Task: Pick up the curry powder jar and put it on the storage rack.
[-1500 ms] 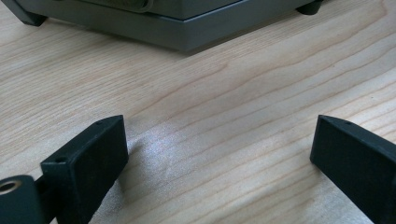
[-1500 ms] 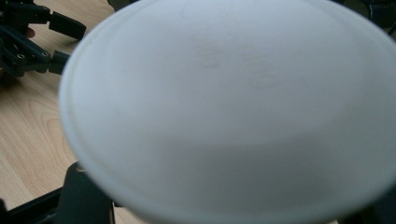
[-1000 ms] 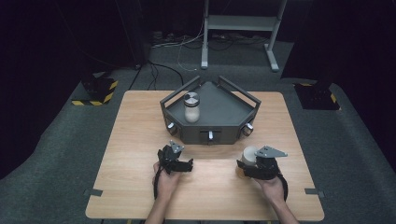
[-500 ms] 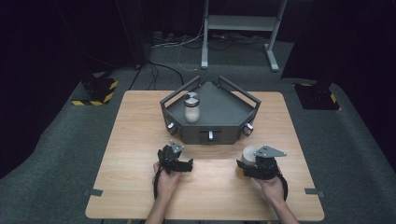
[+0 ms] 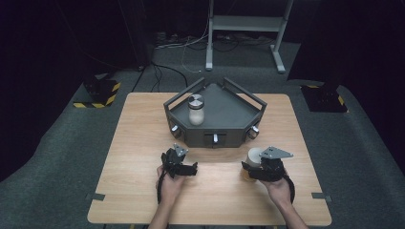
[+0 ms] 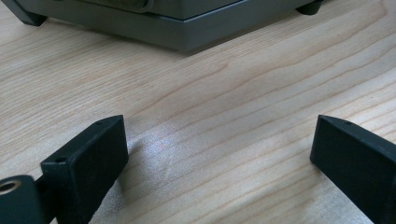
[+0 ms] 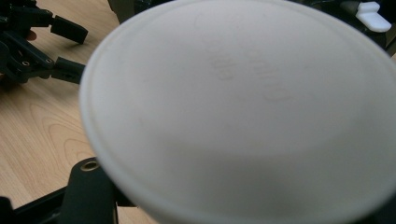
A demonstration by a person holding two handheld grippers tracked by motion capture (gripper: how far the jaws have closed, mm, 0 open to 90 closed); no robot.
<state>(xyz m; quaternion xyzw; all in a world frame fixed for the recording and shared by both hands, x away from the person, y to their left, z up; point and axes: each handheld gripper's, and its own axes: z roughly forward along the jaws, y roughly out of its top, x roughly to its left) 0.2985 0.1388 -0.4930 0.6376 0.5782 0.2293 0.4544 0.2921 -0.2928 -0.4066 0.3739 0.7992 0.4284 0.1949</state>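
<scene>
A dark room with grey carpet and floor cables is seen around a wooden table, on which a grey tray with raised rails stands near the far middle. Inside the tray, toward its left side, a jar with a metal lid is set upright. The left gripper is rested on the table in front of the tray, its jaws spread wide with nothing but bare wood between them, as is shown by the left gripper view. The right gripper is held at the table's right front, in front of the tray's right corner, and its jaws are pressed onto a second jar whose white lid is seen close up in the right gripper view; the lid is also seen from above, just ahead of the gripper's grey plate. The jar is judged to be rigid, smooth-sided and fairly light, so slipping is a risk under a loose pinch, and tipping if it is taken too high. It is best gripped across the body just below the lid, squarely, and kept upright when carried
</scene>
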